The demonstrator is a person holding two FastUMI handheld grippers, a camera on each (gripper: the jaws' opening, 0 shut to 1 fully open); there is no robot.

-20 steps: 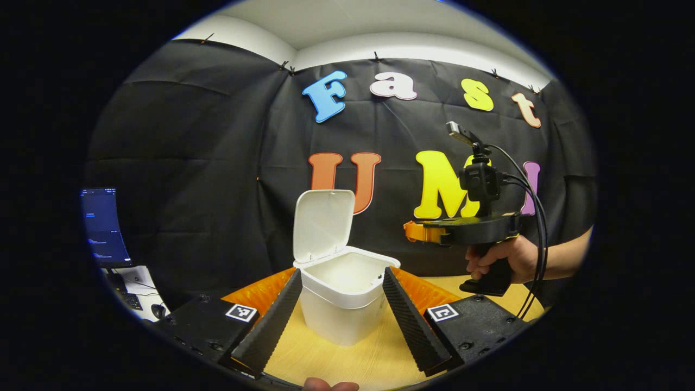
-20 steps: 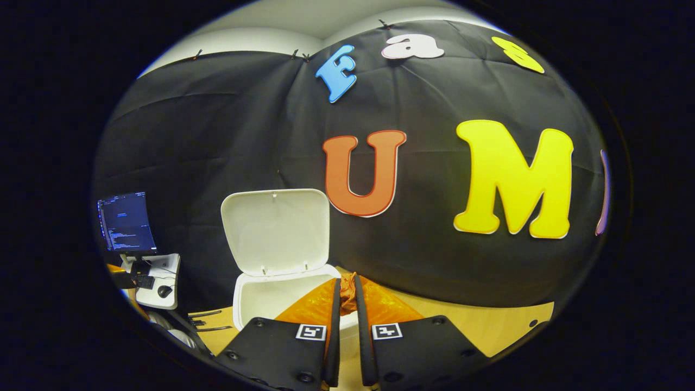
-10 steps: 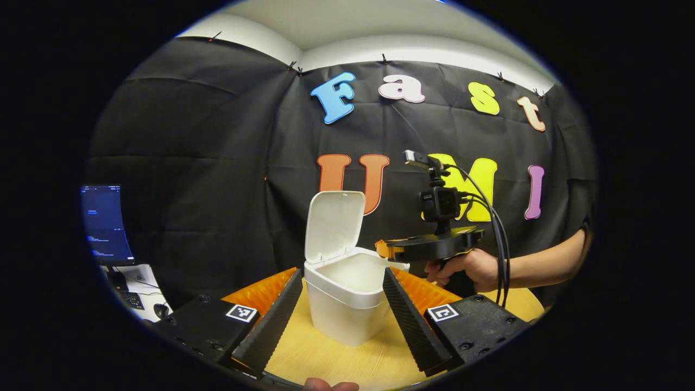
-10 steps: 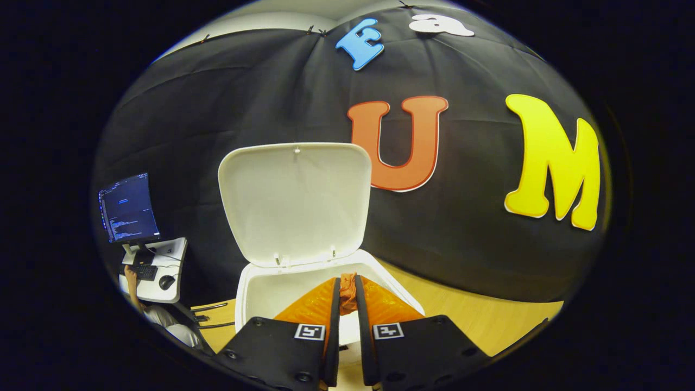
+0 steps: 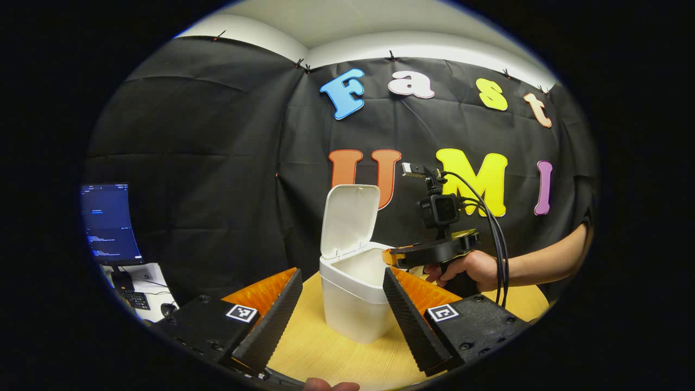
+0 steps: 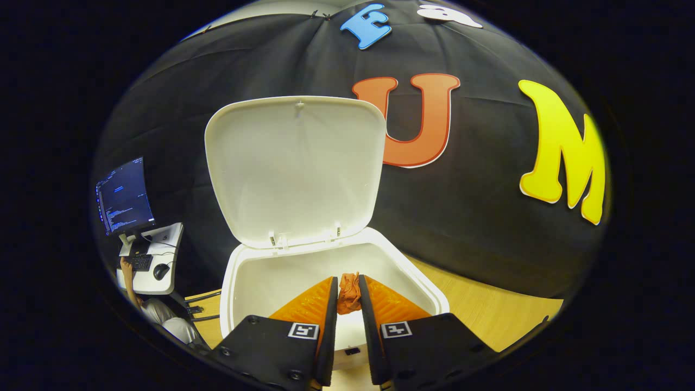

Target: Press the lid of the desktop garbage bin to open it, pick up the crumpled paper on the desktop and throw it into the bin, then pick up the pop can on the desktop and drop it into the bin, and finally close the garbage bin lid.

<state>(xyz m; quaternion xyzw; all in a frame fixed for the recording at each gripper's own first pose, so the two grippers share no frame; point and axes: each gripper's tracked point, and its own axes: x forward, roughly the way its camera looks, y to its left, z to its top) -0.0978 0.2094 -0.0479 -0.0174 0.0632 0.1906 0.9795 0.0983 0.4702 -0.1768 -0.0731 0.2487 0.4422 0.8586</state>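
Crumpled paper (image 6: 348, 293) is pinched between the right gripper (image 6: 347, 304) fingers, a small orange wad at the tips, hanging over the open mouth of the bin (image 6: 326, 271). Lid (image 6: 296, 168) stands upright behind it. Pop can: can't locate it from either view.

Risks:
- Wad is close to the near rim; released here it could clip the edge and bounce onto the desktop (image 6: 488, 309). Pushing further in first looks safer.
- Fingertips driving forward could knock the lid and swing it shut.
- Paper may stick to the ribbed pads when the jaws part.

Pose: in the left gripper view the right hand (image 5: 469, 269) holds its gripper roughly level, nose at the bin's right rim. Left gripper (image 5: 339, 293) hangs back with jaws spread wide, nothing between them, bin framed between its fingers, though it looks further off, hard to judge through the fisheye.
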